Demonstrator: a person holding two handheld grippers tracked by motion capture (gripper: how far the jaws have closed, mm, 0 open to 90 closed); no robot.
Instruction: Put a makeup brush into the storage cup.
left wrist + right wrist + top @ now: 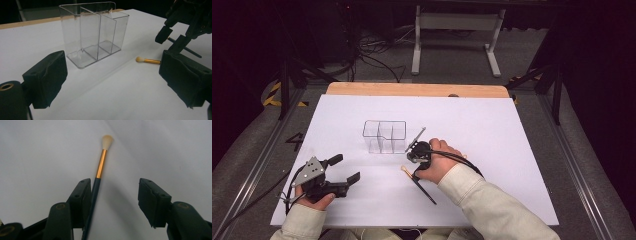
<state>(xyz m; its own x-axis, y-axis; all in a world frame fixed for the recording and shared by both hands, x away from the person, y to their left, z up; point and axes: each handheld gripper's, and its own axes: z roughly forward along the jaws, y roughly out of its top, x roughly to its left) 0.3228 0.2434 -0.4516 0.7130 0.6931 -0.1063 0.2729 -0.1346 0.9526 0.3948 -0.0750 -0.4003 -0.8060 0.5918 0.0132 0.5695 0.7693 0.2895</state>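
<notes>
the slim make-up brush with a dark handle, gold metal ferrule and pale bristle tip [101,166] lies flat on the white desk [492,125], a little toward the person's edge from the middle and just off the near right corner of the clear plastic organiser with three compartments [384,136], apart from it. the right gripper [113,195] points down over the brush with its jaws spread partway: in the right gripper view the handle runs right along the inner face of one pad, while the other pad stands well clear across bare desk. nothing is pinched yet.

the left gripper [343,168] rests near the desk's near left corner, jaws wide apart and holding nothing, aimed toward the organiser.

the likely trouble is the lopsided line-up. if the jaws close from here, the far pad would sweep across and shove the thin, round handle, which could roll or skid on the smooth surface and slip out under the pads. a grip landing low on the handle could also leave the brush drooping at the bristle end, so it might catch the organiser's rim when lifted across. pressing down too hard could drag the pads on the desk and flick the brush aside.
</notes>
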